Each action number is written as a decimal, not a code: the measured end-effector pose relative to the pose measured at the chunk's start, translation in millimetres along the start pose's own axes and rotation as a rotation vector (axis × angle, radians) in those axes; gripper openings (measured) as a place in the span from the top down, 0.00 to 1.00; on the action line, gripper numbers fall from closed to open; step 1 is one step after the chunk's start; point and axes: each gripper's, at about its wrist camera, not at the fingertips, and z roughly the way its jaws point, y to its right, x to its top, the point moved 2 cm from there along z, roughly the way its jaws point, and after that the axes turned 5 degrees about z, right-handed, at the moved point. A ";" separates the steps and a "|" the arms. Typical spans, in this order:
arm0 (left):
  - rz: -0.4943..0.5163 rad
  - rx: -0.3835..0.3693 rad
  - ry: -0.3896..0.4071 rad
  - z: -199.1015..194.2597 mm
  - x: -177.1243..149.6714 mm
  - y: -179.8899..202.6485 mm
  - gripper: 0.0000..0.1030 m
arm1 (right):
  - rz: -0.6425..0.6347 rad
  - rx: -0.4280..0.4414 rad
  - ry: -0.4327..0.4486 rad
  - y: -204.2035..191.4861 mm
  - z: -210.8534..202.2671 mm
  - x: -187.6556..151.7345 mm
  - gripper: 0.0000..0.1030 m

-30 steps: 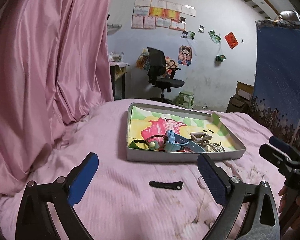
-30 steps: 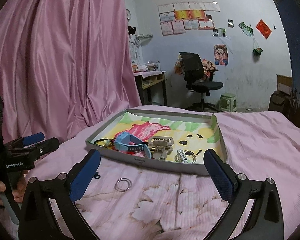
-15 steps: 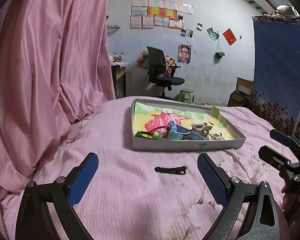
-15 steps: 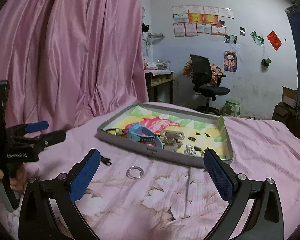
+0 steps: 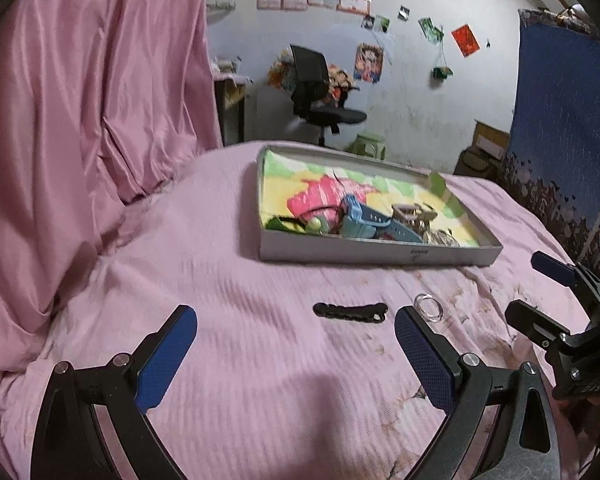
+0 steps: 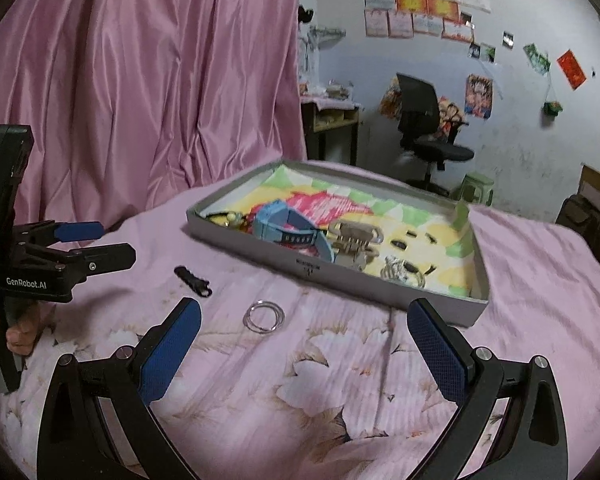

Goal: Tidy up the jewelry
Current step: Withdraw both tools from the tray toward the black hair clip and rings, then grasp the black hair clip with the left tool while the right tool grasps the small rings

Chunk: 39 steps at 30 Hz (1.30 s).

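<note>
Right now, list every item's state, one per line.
left gripper: open, empty
right gripper: open, empty
tray: open-topped, holds jewelry
blue watch: in tray
black strap: outside tray, on bed
clear rings: outside tray, on bed

A pink bedspread covers the bed beneath and ahead of the fingers, printed with pale flowers nearer the right pair. A pink satin curtain hangs to the left of both pairs. Far beyond the fingers, a black office chair stands against a white wall hung with papers and posters, beside a small green stool. A blue patterned cloth hangs to the right.
</note>
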 end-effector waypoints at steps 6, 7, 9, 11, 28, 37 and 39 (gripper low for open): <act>-0.006 -0.048 -0.063 18.9 -0.7 0.6 0.07 | 0.016 0.041 -0.071 4.6 16.6 -5.1 0.07; -0.007 -0.058 -0.075 21.9 -0.8 1.2 0.11 | 0.018 0.050 -0.083 4.7 19.6 -6.0 0.13; -0.011 -0.081 -0.105 30.0 -0.8 1.8 0.17 | 0.017 0.066 -0.110 4.5 26.4 -7.9 0.19; -0.025 -0.111 -0.136 38.1 -0.7 0.5 0.24 | 0.017 0.080 -0.128 4.7 31.2 -8.7 0.29; -0.027 -0.247 -0.232 77.6 8.0 14.7 0.27 | 0.003 0.172 -0.254 -1.8 63.6 -19.6 0.57; -0.006 -0.249 -0.271 89.5 9.2 19.1 0.27 | -0.017 0.195 -0.274 -6.4 73.3 -17.8 0.60; -0.003 -0.247 -0.272 89.4 8.4 19.4 0.27 | -0.023 0.198 -0.276 -7.4 75.5 -16.5 0.61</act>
